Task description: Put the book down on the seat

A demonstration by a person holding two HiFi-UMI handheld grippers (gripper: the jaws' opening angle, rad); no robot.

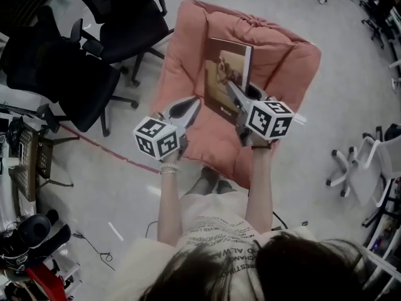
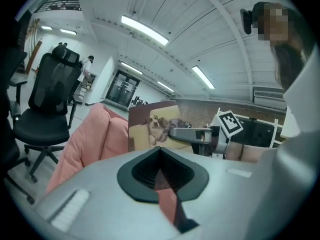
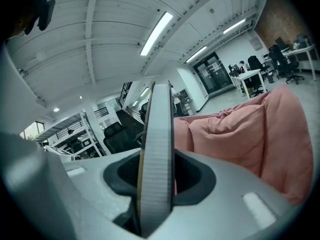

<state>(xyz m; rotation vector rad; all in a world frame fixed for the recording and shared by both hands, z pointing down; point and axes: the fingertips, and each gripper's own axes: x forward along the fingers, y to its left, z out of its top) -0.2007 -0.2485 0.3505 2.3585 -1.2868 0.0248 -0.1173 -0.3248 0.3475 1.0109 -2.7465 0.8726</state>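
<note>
The right tool [image 1: 234, 93], jaws partly apart, clamps the book [image 1: 224, 64], which stands out ahead of it above the seat [image 1: 285, 64]. The left tool [image 1: 190, 106], tips together, holds nothing.

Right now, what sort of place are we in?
Probably an open-plan office or lab: black office chairs on a pale hard floor, white desks further off, and long strip lights on a high ceiling.

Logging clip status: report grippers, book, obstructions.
Right gripper shut on book, held over seat. Left gripper shut, empty. Book not down yet. Nothing on seat.
</note>
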